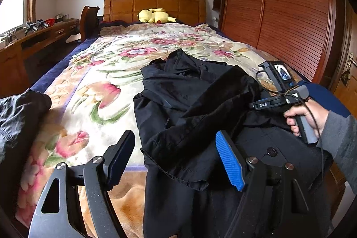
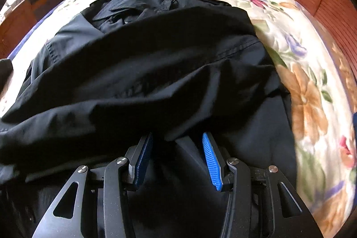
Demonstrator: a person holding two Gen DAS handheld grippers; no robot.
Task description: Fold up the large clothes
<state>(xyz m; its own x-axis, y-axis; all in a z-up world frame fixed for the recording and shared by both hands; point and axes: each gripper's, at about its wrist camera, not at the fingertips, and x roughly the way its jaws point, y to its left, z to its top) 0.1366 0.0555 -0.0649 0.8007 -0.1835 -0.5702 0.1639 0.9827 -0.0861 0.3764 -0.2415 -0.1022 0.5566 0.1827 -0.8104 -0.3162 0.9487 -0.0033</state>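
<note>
Item: dark bundle of cloth [image 1: 20, 113], crumpled, at the far left bed edge, left wrist view only. Item: bed [image 1: 93, 73] under a plush floral blanket, cream with pink and orange blooms; wooden headboard [image 1: 154, 6] and yellow soft toy [image 1: 154, 16] beyond. Item: left claw [image 1: 175, 160], ribbed blue pads, jaws spread wide, holding nothing, poised just over the hem of the garment. Item: black jacket [image 1: 191, 104], thin matte woven cloth, stitched seams, one button, heaped in folds on the bed's right half. Item: right claw [image 2: 177, 161], seen close only in its own view, jaws parted, a sagging fold of the jacket [image 2: 145, 73] hanging at the pad tips; contact possibly, the frame is blurred. Item: right hand [image 1: 306, 116], grey sleeve, gripping the handle, left wrist view only. Item: slatted wooden wardrobe [image 1: 279, 10], reddish, far right.
</note>
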